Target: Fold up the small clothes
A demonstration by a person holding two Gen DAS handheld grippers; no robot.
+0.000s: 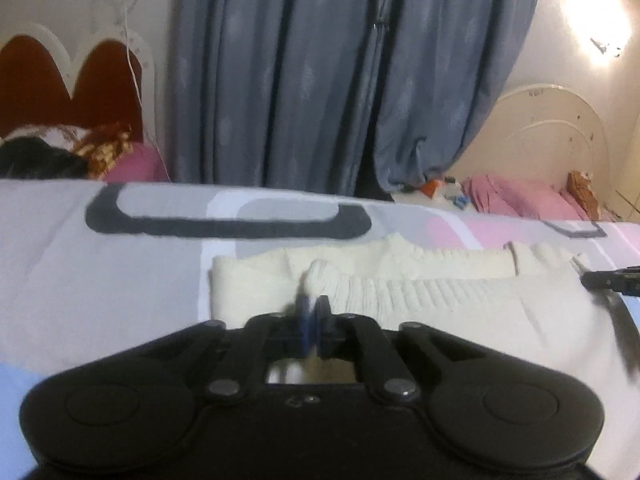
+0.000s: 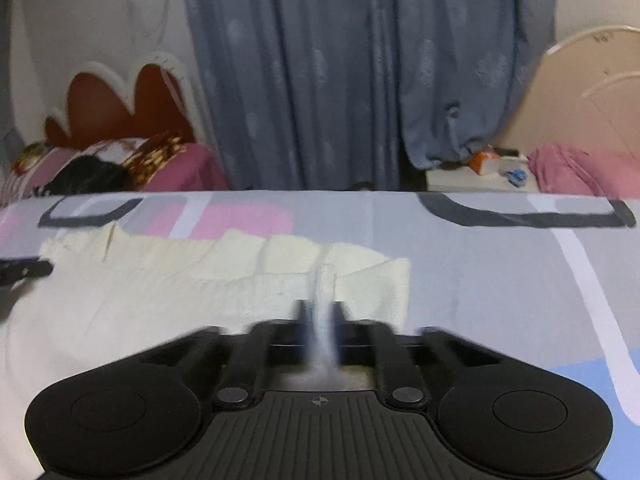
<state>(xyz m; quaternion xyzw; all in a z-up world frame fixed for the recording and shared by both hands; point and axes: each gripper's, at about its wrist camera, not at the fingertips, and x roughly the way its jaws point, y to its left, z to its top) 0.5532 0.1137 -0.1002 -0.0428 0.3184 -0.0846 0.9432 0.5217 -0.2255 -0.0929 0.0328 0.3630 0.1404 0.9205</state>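
A cream knit garment (image 1: 440,300) lies flat on the patterned bed sheet (image 1: 100,272), with ribbed edges along its far side. My left gripper (image 1: 314,308) is shut on a pinch of its cloth near the garment's left end, and a small ridge of fabric stands up between the pads. In the right wrist view the garment (image 2: 160,300) stretches off to the left. My right gripper (image 2: 320,312) is shut on a fold near its right end, blurred. Each gripper's dark tip shows in the other's view: the right gripper (image 1: 612,280) and the left gripper (image 2: 24,270).
The sheet (image 2: 500,280) has grey, pink and white shapes and runs well past the garment on both sides. Behind the bed hang blue-grey curtains (image 1: 300,80). Two other beds with pink pillows (image 1: 520,196) and a small white table (image 2: 480,176) with clutter stand beyond.
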